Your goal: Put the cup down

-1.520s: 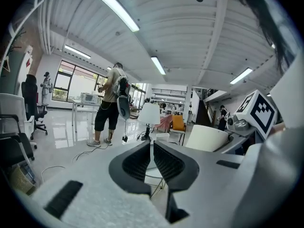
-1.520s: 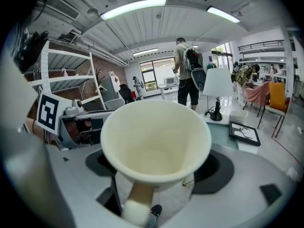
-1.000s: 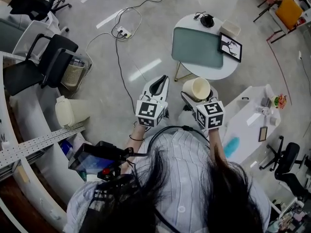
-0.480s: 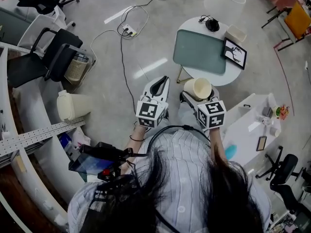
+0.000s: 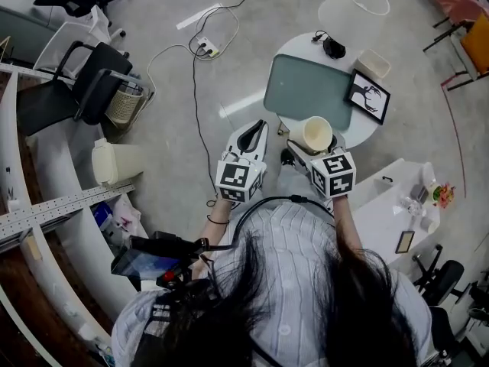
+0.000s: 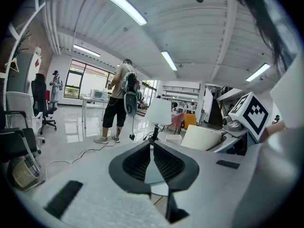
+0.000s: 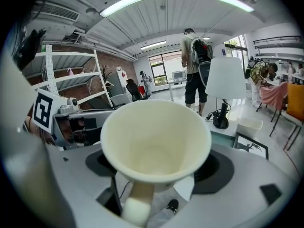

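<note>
Currently your right tongs [image 5: 310,141] are clamped on a cream cup [image 5: 317,134], one jaw on each side of its body. In the right gripper view the cup fills the middle of the picture, its wide round mouth facing the camera and its handle pointing down towards the bottom edge. From the head view, the cup appears over the near edge of a round white bench [image 5: 353,134], just beyond the cube with square markers on those tongs. Whether the cup touches the bench cannot be told from any view.

Your left tongs [image 5: 254,128] are just beside the right ones, on their left, over the grey floor [image 5: 176,128]. Their two black ribbed jaws meet at the tips, and nothing is between them. The left gripper view shows the cup off to the right of those jaws.

On the bench lies a teal mat [image 5: 309,90]. To its right is a black picture frame [image 5: 367,96], lying tilted near the rim. Farther back on the bench are a small white box [image 5: 372,63] and a black lamp base [image 5: 334,48], with a white lamp shade [image 5: 353,4] beyond them.

Black chairs [image 5: 76,90] are well apart to the left, and a cable [image 5: 195,105] runs across the floor. A person with a backpack [image 7: 195,68] stands in the background of the right gripper view.
</note>
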`<state>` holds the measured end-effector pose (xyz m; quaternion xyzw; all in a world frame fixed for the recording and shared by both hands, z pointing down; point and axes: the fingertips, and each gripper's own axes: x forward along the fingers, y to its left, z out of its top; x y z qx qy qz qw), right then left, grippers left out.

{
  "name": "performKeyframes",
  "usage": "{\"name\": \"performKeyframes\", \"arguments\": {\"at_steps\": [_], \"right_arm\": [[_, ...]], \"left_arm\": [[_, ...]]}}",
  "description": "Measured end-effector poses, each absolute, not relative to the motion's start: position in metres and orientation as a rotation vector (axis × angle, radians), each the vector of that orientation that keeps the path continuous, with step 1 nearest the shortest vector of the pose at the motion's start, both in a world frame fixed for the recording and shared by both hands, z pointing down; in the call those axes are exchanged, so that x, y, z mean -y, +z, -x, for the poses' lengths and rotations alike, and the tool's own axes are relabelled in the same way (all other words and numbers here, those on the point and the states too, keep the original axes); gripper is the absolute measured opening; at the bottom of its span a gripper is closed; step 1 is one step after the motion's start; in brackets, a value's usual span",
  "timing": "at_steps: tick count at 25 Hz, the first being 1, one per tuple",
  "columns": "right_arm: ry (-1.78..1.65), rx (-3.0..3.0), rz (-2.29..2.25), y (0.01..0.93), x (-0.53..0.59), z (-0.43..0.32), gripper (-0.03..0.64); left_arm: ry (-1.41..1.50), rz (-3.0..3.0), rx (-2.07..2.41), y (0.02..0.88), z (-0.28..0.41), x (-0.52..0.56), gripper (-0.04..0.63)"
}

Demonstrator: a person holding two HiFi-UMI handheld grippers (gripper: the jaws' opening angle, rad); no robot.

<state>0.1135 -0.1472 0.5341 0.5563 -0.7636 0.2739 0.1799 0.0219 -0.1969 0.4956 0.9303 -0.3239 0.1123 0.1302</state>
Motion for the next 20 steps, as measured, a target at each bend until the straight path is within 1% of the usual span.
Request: {"name": "performKeyframes", "arguments": {"at_steps": [9,20], "right_arm": [[0.805,2.187,-1.508,0.553,0.176,-0.145,0.42],[0.776,2.182,-1.422,0.585,0.223,-0.177,0.42]], "left_arm": [[0.377,-2.665,0.992,0.507,-0.051,0.214,0.018],[0.396,-2.633,1.063,0.511,-0.067,0.232,0.018]]}}
